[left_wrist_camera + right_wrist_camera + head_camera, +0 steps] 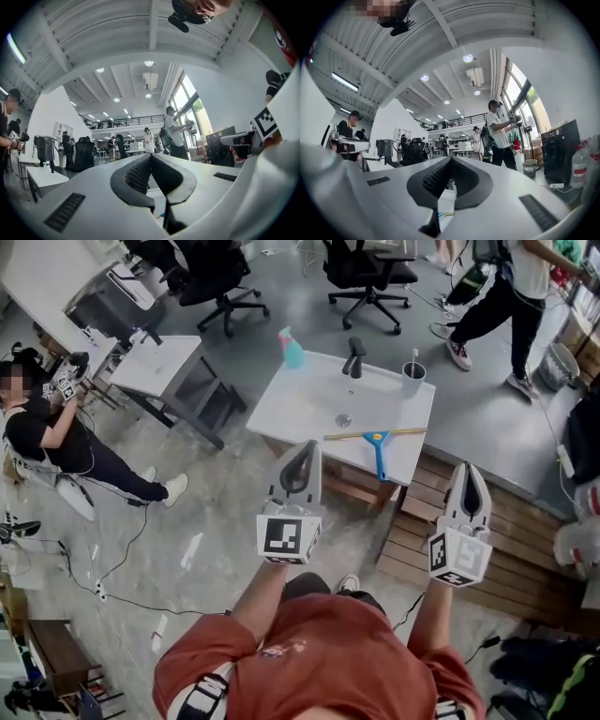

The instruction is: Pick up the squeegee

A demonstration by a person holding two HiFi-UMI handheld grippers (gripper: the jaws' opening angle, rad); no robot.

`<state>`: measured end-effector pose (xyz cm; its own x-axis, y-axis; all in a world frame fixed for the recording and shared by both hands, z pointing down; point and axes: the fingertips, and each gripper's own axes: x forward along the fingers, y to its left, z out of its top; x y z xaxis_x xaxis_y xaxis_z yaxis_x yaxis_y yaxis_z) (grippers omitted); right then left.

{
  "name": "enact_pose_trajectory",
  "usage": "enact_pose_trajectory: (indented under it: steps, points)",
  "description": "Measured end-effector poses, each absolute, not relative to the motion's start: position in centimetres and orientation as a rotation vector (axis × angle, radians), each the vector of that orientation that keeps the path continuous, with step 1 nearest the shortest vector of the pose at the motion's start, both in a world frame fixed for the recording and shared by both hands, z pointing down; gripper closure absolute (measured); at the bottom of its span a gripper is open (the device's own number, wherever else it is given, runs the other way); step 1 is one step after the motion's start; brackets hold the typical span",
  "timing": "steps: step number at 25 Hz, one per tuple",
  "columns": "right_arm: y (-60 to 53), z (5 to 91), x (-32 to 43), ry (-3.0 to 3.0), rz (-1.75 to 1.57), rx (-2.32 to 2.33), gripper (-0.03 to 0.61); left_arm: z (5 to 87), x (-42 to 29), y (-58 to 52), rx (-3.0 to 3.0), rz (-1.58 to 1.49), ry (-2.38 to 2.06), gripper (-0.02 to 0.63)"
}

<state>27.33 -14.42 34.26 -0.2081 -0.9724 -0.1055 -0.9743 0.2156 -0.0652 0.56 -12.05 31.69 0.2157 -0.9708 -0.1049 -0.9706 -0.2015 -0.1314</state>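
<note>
The squeegee (378,440) lies on the white sink table (300,399), near its front right edge. It has a blue handle pointing toward me and a long tan blade bar running left to right. Both grippers hover in front of the table, short of it. My left gripper (307,445) is shut and empty, its tips pointing at the table's front edge left of the squeegee. My right gripper (466,469) is shut and empty, off the table's right corner. In the left gripper view the jaws (151,156) meet at the tips; so do those in the right gripper view (451,159).
On the table stand a teal spray bottle (292,350), a black faucet (354,357) and a cup (412,380). A wooden platform (511,526) lies to the right. A person sits at the left (56,442), another walks at the back right (511,292). Office chairs (220,277) stand behind.
</note>
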Motion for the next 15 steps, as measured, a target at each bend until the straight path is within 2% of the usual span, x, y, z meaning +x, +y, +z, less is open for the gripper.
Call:
enact_pose_trajectory:
  steps: [8, 15]
  points:
    - [-17.1, 34.8, 27.8, 2.322, 0.041, -1.946, 0.571, 33.2, 0.5, -15.8, -2.351, 0.008, 1.84, 0.596]
    - [-22.0, 34.1, 24.4, 2.317, 0.078, -1.977, 0.571, 34.0, -2.4, -21.6, -2.385, 0.031, 1.823, 0.596]
